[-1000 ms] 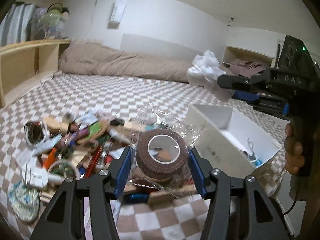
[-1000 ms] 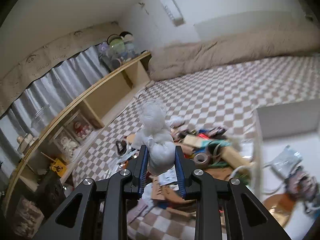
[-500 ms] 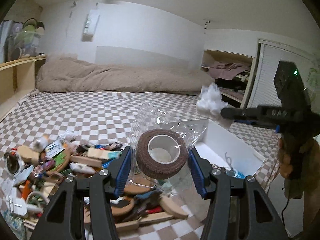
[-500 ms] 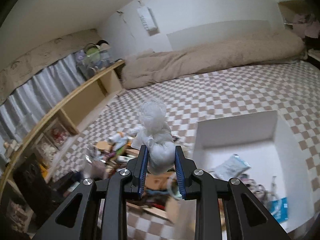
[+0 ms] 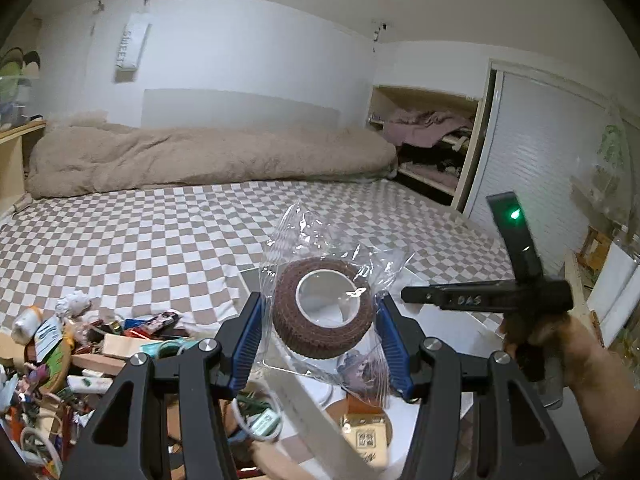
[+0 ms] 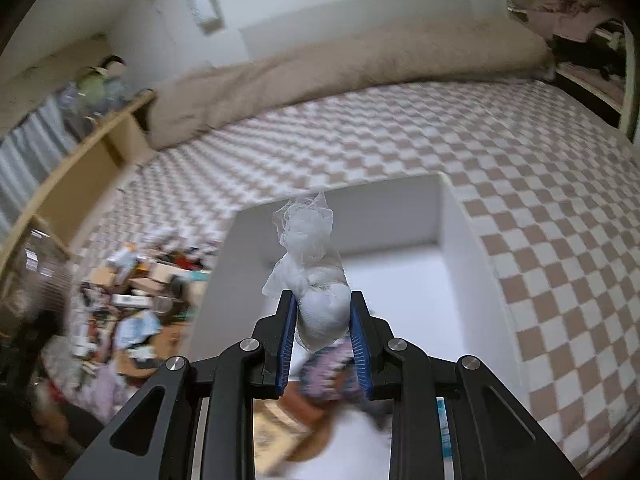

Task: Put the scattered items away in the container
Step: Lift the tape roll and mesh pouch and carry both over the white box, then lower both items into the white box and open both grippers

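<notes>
Over the white box [image 6: 460, 248], your right hand-held gripper [image 6: 322, 320] pinches a gauzy bundle [image 6: 316, 280]; only the left view shows your left hand-held gripper [image 5: 320, 332] clamping bagged brown tape [image 5: 320, 312].

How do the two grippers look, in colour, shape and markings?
Both are matte black frames with silver round bolts and ribbed blue pads. The left gripper and right gripper share this design. From the side, the right one shows embossed letters, apparently "DAS", and an upright black module with a green light.

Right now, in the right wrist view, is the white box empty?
No. The white box already holds several items at its near end, below the white mesh bundle in the right gripper.
</notes>
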The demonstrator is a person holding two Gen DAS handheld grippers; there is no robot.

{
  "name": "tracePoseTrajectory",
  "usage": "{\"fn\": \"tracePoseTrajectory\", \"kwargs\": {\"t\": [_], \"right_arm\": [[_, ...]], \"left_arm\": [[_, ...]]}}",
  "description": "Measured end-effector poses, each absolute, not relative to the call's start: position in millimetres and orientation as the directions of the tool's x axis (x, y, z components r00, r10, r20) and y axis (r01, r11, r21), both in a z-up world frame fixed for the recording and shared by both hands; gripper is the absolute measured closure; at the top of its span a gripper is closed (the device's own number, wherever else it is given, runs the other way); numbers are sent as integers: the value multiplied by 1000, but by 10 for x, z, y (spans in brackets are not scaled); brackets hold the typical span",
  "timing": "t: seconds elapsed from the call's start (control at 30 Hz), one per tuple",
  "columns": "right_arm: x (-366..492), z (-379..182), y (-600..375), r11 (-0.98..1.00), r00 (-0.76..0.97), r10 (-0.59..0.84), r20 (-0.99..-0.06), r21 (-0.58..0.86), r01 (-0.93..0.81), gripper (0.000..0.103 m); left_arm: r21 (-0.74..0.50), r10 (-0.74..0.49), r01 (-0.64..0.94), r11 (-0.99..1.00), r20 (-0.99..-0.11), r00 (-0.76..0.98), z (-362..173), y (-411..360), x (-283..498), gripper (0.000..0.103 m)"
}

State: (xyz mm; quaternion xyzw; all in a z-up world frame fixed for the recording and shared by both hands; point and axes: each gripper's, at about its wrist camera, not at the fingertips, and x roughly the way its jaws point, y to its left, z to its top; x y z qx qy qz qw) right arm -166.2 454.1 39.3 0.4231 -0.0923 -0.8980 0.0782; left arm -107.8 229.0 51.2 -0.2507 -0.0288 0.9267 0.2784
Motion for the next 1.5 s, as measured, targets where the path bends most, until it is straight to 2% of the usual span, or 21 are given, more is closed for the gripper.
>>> {"fn": "tracePoseTrajectory", "kwargs": {"t": [0.37, 0.63, 0.67, 0.73, 0.8, 0.93, 1.5], "right_arm": [[-2040, 10, 4689, -1000, -519, -5, -855, -1, 10, 76], [-2085, -115, 4714, -1000, -456, -4, -890, -4, 17, 74], [-2081, -113, 4730, -1000, -452, -4, -892, -2, 13, 70], [-2048, -97, 4749, -1000, -454, -28, -890, 22, 20, 20], [-2067, -34, 4715, -998, -465, -58, -883, 41, 46, 13], [-1951, 26, 4591, -996, -488, -19, -873, -28, 89, 13], [-1734, 151, 4549, -981, -493, -153, -856, 73, 178, 13]], "left_arm": [[-229, 566, -534, -814, -518, -642, 469, 2801, -1479, 48], [-239, 543, -514, -824, -589, -598, 337, 3003, -1840, 48], [-241, 544, -517, -821, -603, -584, 306, 3036, -1889, 48], [-249, 546, -519, -818, -622, -562, 260, 3087, -1963, 48], [-243, 537, -518, -820, -639, -551, 221, 3145, -2024, 48], [-242, 523, -516, -821, -681, -512, 108, 3285, -2141, 48], [-316, 492, -519, -794, -835, -245, -414, 3961, -2461, 48]]}}
